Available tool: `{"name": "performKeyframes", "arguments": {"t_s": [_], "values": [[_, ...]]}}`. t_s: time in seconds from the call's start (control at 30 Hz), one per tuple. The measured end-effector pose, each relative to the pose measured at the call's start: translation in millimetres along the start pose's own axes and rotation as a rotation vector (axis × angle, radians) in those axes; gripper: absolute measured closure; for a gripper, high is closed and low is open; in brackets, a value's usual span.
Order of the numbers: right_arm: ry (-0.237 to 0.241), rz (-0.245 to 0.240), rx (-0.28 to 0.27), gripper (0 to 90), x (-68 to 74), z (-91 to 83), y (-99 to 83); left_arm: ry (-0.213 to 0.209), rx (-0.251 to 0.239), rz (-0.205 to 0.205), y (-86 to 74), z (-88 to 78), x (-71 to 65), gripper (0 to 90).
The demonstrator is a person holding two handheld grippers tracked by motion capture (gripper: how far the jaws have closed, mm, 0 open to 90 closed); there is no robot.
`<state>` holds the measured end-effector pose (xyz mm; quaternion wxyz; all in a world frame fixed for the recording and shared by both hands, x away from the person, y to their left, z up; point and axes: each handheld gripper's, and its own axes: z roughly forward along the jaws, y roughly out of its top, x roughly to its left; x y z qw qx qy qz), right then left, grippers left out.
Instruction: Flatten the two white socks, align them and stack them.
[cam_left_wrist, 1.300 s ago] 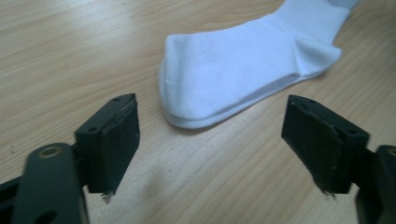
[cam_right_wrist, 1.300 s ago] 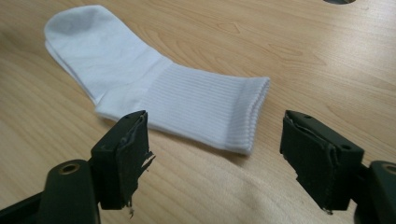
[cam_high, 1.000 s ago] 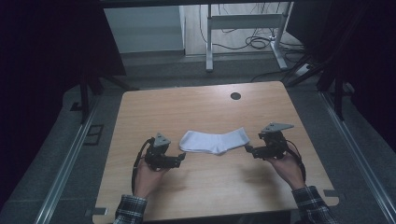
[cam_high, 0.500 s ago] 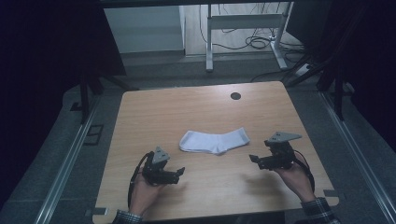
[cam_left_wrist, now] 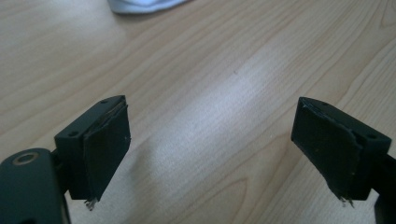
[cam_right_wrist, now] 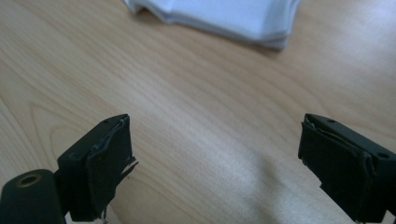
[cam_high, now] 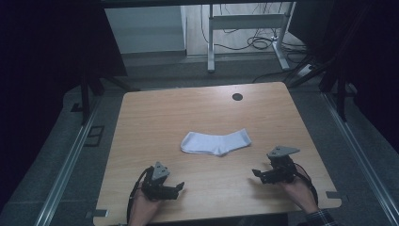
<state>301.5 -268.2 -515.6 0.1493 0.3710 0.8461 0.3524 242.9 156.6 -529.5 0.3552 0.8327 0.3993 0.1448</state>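
Note:
A white sock [cam_high: 216,142] lies flat in the middle of the wooden table [cam_high: 155,117]. My left gripper [cam_high: 178,188] rests near the table's front edge, left of and nearer than the sock, jaws pointing right. My right gripper [cam_high: 256,175] sits near the front right, jaws pointing left. Both have just been opening their jaws and stand open with nothing between them. In the left gripper view the gripper [cam_left_wrist: 210,107] hovers over bare wood, with the sock [cam_left_wrist: 140,4] at the top edge. In the right gripper view the gripper [cam_right_wrist: 215,121] faces the sock [cam_right_wrist: 224,16] farther off.
A dark round hole [cam_high: 237,97] sits in the tabletop at the far side. Beyond the table stand a metal desk frame [cam_high: 244,23] and cables [cam_high: 263,43] on the floor. Dark surroundings flank both sides.
Both grippers have drawn back from the sock's two ends toward the table's near edge and sunk lower. The sock lies where it was.

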Motion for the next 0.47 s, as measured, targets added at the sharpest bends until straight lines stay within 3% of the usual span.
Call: {"name": "performKeyframes", "arguments": {"t_s": [0.27, 0.47], "values": [[0.008, -0.037, 0.063, 7.8, 5.3, 15.5, -12.4, 0.005, 0.034, 0.025, -8.5, 11.6, -6.2, 11.5], [0.021, -0.034, 0.044, 7.3, 3.2, 16.3, -15.6, -0.006, 0.035, 0.020, -8.8, 12.0, -5.6, 11.6]]}}
